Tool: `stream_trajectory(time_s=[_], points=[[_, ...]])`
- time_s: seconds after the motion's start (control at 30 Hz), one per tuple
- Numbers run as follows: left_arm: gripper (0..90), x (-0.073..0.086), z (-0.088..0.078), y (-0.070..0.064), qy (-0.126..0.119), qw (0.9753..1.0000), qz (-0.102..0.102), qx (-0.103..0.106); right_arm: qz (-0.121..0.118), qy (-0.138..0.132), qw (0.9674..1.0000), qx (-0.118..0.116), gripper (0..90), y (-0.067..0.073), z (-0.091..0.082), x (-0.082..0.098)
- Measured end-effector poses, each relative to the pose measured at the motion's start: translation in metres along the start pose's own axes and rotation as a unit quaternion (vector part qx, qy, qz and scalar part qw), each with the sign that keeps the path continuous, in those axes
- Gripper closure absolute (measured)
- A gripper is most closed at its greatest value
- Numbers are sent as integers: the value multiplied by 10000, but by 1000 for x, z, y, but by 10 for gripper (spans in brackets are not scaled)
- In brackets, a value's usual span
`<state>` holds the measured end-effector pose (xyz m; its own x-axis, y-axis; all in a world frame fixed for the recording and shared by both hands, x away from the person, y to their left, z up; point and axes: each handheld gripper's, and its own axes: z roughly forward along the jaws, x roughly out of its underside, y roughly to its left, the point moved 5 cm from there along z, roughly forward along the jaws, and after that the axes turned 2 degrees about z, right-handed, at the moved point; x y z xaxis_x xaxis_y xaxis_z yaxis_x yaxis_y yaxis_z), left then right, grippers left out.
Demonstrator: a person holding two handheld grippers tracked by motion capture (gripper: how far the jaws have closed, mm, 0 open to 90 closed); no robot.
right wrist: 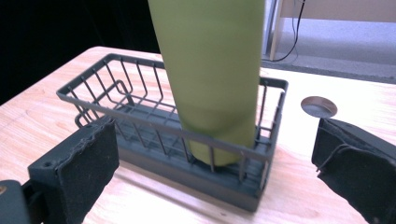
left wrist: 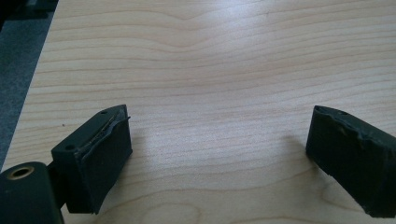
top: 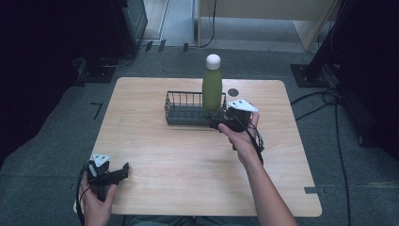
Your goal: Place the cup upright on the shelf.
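Observation:
A green bottle (top: 212, 87) with a white cap (top: 213, 61) stands upright in the right end of a dark wire basket (top: 184, 114) at the table's far middle. My right gripper (top: 220, 123) sits just in front of the basket's right end, open, its jaws apart from the bottle. In the right gripper view the bottle (right wrist: 212, 70) rises close ahead inside the basket (right wrist: 140, 122), with the gripper (right wrist: 219, 168) wide and nothing between its pads. My left gripper (top: 123, 170) rests at the near left table edge, open over bare wood (left wrist: 215, 154).
A small dark round inset (top: 233, 92) lies in the tabletop behind the basket's right end (right wrist: 319, 106). Wooden table (top: 188, 160) stands on grey carpet with cables (top: 329, 99) at the right. Dark equipment flanks both sides.

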<state>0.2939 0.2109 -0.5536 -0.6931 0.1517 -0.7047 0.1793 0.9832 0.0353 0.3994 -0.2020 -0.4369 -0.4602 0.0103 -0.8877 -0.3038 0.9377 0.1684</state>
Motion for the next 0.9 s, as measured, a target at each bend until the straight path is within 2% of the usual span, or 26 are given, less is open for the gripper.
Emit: stream_trajectory(time_s=[0.47,0.9], points=[[72,0,0,0,4,10000,10,0,0,117,9997,234,6,-31,-23,28],[72,0,0,0,5,10000,11,0,137,235,9986,446,9,-61,-39,54]])
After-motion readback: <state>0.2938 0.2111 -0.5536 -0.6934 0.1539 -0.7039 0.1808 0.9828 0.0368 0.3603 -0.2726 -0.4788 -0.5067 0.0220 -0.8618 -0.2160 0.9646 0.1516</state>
